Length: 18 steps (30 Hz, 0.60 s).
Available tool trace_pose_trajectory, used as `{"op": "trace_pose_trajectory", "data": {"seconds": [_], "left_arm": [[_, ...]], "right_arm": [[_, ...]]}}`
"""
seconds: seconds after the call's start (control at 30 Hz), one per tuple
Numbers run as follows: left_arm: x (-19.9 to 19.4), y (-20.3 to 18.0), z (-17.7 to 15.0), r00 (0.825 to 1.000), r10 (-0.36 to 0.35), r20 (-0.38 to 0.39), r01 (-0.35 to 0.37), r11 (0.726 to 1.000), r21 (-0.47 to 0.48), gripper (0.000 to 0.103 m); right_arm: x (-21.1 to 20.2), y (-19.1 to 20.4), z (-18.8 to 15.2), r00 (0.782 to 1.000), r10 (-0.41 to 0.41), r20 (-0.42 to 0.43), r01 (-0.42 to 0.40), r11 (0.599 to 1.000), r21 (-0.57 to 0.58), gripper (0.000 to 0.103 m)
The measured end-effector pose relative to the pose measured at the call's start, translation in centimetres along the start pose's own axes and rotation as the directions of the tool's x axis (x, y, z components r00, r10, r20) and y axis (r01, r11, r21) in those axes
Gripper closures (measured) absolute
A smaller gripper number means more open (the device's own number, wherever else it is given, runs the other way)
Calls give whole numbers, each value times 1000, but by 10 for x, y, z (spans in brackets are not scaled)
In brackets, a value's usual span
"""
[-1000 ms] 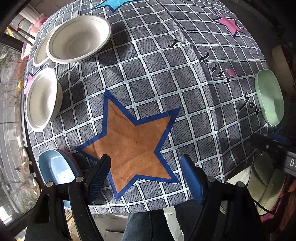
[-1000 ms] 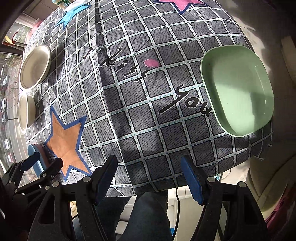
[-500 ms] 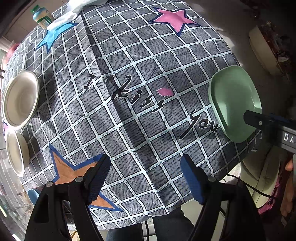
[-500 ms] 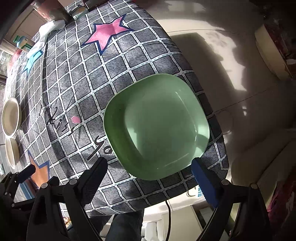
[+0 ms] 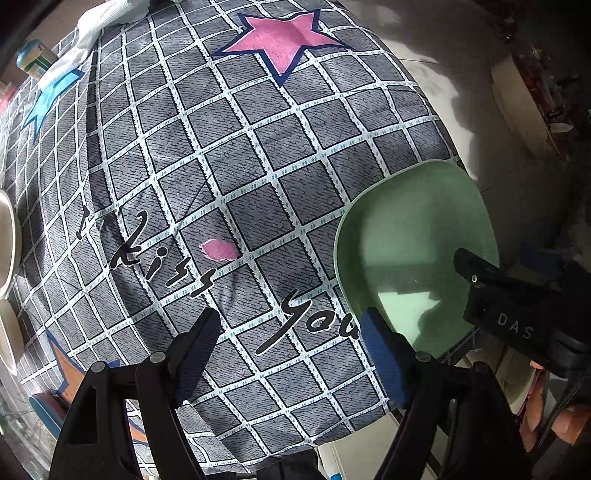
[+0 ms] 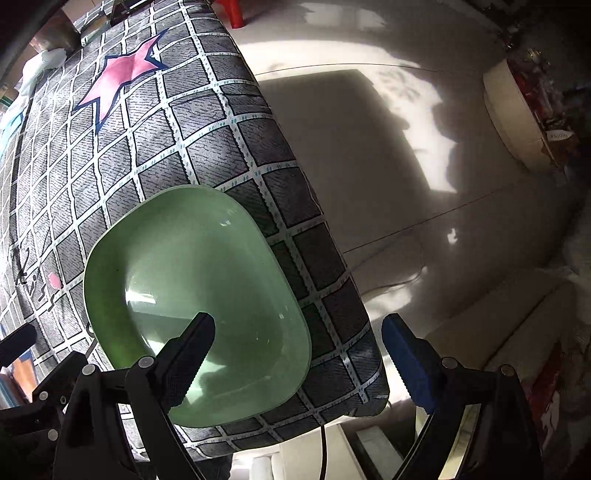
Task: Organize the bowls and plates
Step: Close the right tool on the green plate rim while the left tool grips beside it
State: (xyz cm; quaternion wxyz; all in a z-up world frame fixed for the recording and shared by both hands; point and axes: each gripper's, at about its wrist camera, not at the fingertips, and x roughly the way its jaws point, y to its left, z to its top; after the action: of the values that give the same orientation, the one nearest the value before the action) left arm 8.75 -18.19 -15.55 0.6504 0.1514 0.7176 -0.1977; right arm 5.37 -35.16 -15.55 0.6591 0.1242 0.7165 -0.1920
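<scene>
A green square plate (image 6: 192,280) lies on the table's near right corner; it also shows in the left wrist view (image 5: 413,240). My right gripper (image 6: 299,350) is open, its left finger over the plate and its right finger beyond the table edge, straddling the plate's right rim. My left gripper (image 5: 291,343) is open and empty above the cloth, just left of the plate. White plates (image 5: 7,236) peek in at the far left edge. A blue dish (image 5: 44,413) shows at the lower left.
The table wears a grey checked cloth (image 5: 221,155) with a pink star (image 5: 284,37). A bottle (image 5: 35,61) and a white cloth (image 5: 99,22) sit at the far end. Bare floor (image 6: 369,147) lies right of the table edge.
Both grippers swung right across the table. The green plate went from the far right edge to directly under the right gripper. The white bowls slid out to the left edge.
</scene>
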Motion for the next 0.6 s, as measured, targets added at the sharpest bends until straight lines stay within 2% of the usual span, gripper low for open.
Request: {"op": "trace_pose_trajectory", "data": {"seconds": [0.3,0.6], "left_arm": [[43,-49,12,999,47,-23,-46,999,25,22],[38,-20,-6,997,67,-25,-67,998,-15,22]], "right_arm": [[22,-1,4,997,-75,4,75,992,-98,10],[21,31,0,1000,-31,-3,30,984,-175,10]]}}
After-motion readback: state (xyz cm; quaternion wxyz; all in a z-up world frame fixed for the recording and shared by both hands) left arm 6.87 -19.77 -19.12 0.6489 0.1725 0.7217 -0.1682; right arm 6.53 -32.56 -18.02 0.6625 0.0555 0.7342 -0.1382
